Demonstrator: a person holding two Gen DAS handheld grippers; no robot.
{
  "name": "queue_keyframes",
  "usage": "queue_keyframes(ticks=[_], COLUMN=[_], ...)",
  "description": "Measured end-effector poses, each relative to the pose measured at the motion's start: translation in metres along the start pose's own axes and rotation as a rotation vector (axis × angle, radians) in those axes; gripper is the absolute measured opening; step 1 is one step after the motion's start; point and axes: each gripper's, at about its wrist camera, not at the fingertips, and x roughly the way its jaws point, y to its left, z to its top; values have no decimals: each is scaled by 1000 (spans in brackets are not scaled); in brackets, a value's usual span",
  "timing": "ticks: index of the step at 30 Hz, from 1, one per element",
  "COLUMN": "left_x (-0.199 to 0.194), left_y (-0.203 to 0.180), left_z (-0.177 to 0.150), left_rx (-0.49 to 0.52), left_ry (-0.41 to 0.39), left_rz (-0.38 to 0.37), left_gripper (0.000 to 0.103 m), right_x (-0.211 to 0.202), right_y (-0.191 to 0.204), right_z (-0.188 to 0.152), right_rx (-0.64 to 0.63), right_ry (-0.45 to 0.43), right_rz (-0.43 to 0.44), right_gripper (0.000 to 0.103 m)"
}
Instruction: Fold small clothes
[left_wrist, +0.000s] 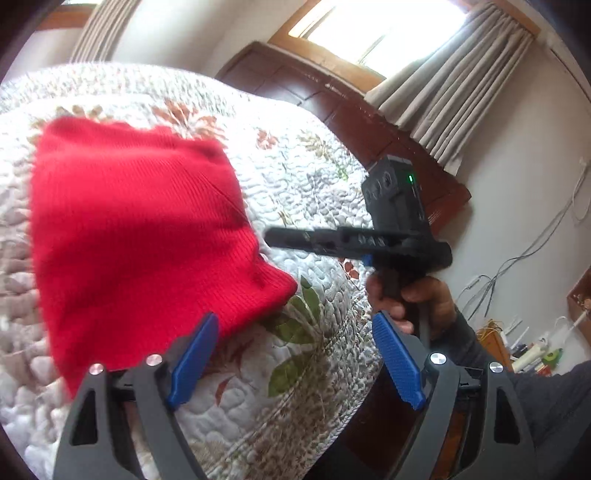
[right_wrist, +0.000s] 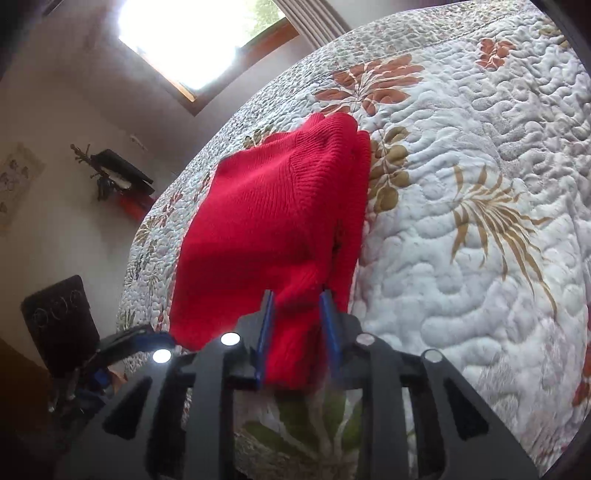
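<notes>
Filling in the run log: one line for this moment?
right tongs: shut on red knit garment | left tongs: open, empty | garment: partly lifted over quilted bedspread

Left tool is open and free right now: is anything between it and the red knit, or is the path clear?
Nothing visible blocks it. The left tool hangs open over the quilt, with the red knit just ahead beside its left pad. The right tool already grips another edge.

sweater (right_wrist: 273, 206) on quilt (right_wrist: 461, 229), near end between right gripper (right_wrist: 297, 325) jaws — left gripper (left_wrist: 295, 354) beside it
</notes>
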Motion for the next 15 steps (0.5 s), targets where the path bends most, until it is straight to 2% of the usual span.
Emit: queue_keyframes(ticks=[3, 4, 5, 6, 10, 13, 15], left_x=[-24, -29, -33, -36, -50, -52, -52], left_y=[11, 18, 25, 29, 38, 40, 38], left_z=[-12, -16, -19, -23, -31, -30, -26], left_rx=[-53, -82, -110, -136, -173, -167, -150], left_ry=[-47, -55, -59, -64, -87, -91, -90], left_rz=[26, 30, 35, 45, 52, 38, 35], left_gripper=[89, 89, 89, 89, 89, 89, 89], right_x=[9, 15, 22, 21, -3, 14, 9], right_y=[7, 9, 9, 8, 1, -13, -8], right_z=[-16, -22, -24, -25, -34, -45, -42], right_rx=[-3, -14, -23, -17, 47, 77, 59], right_ry=[27, 43, 58, 42, -27, 27, 18], right_rz=[-43, -55, -67, -84, -70, -76, -54], right_gripper=[30, 27, 9, 7, 6, 7, 14])
